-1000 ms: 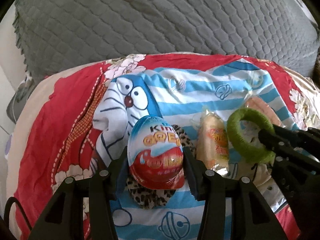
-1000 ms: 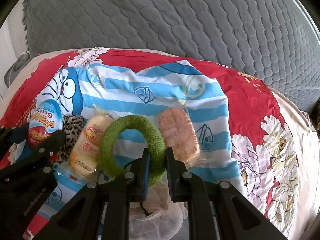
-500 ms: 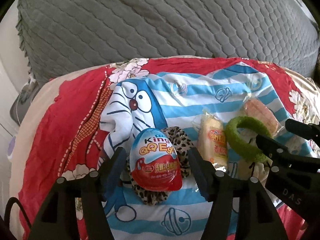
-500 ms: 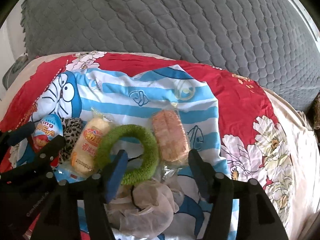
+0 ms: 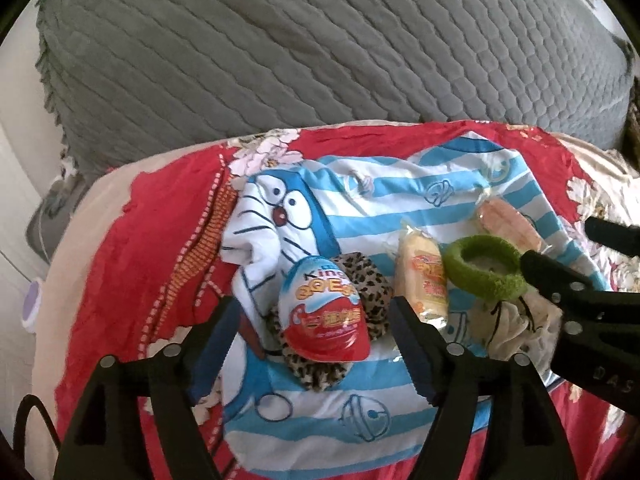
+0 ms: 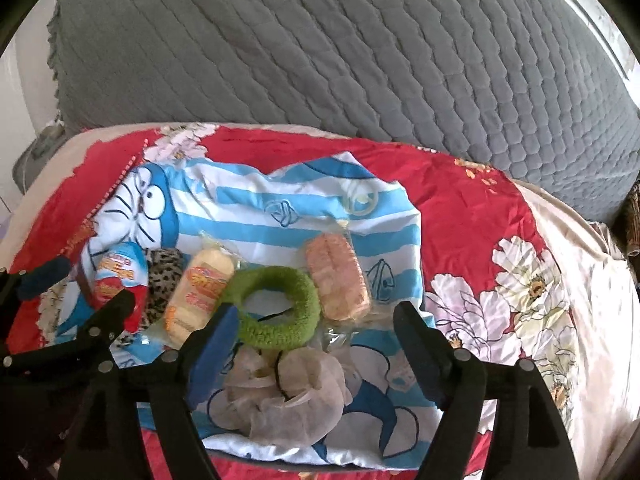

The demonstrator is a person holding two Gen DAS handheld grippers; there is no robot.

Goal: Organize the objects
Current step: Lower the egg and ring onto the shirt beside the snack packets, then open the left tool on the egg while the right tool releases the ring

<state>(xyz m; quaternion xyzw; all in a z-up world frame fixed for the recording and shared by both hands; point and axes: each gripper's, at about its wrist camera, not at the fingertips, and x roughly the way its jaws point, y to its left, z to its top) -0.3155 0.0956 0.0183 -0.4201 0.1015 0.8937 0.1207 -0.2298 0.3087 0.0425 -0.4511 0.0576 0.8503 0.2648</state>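
A red and blue toy egg (image 5: 324, 312) rests on a leopard-print scrunchie (image 5: 366, 280) on the blue-striped cartoon cloth (image 5: 360, 200). My left gripper (image 5: 316, 324) straddles the egg with its jaws opening, pads clear of it. To the right lie a yellow wrapped snack (image 5: 424, 276), a green fuzzy ring (image 6: 276, 308) and a pink wrapped snack (image 6: 336, 280). My right gripper (image 6: 316, 332) hangs over the green ring, jaws opening, touching nothing. A crumpled white mesh scrunchie (image 6: 284, 392) lies under it.
The cloth lies on a red floral quilt (image 6: 480, 232) over a cushion. A grey quilted cover (image 6: 320, 48) rises behind. The right gripper's body (image 5: 580, 304) shows at the right edge of the left wrist view.
Both grippers have let go and spread apart: the left off the toy egg, the right off the green ring. Both have lifted slightly, and the objects lie on the cloth.
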